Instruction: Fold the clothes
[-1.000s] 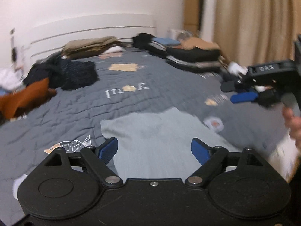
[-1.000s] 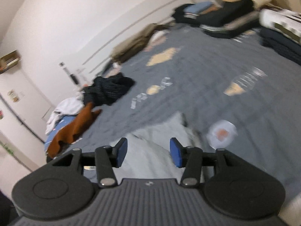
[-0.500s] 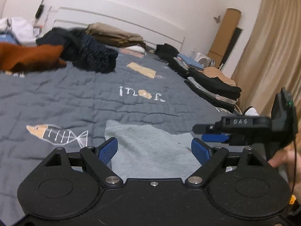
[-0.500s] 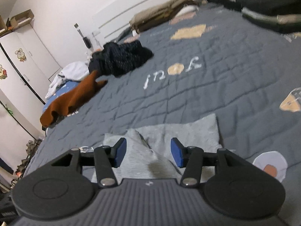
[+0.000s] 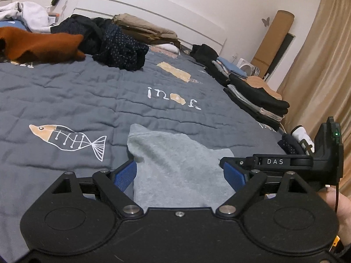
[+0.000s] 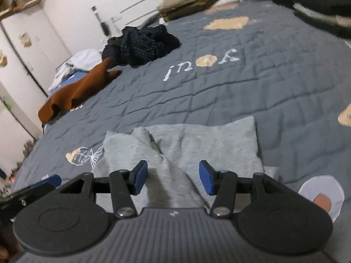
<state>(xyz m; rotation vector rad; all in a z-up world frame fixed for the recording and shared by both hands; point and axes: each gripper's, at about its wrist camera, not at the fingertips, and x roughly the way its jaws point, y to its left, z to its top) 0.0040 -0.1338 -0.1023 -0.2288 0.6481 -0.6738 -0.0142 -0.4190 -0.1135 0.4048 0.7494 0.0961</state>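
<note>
Fingers (image 6: pixel 140 177) apart, grey garment (image 6: pixel 197 144) between, on quilt (image 6: pixel 241 92)

Both wrist views look low across the bed (image 5: pixel 65 92), sharing its quilt

Counted one grey garment (image 5: pixel 175 162), mid-frame, and one rust-brown garment (image 5: pixel 41 43), upper left. Saw two grippers: left gripper (image 5: pixel 178 176), right gripper (image 6: pixel 173 176).

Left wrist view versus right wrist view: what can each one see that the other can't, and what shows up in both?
Only the left wrist view shows the beige curtain, the butterfly sticker and the right gripper from the side. Only the right wrist view shows the white cupboard door and a raised ridge in the grey garment. Both show the grey garment, the quilt, its fish print and the rust-orange garment.
</note>
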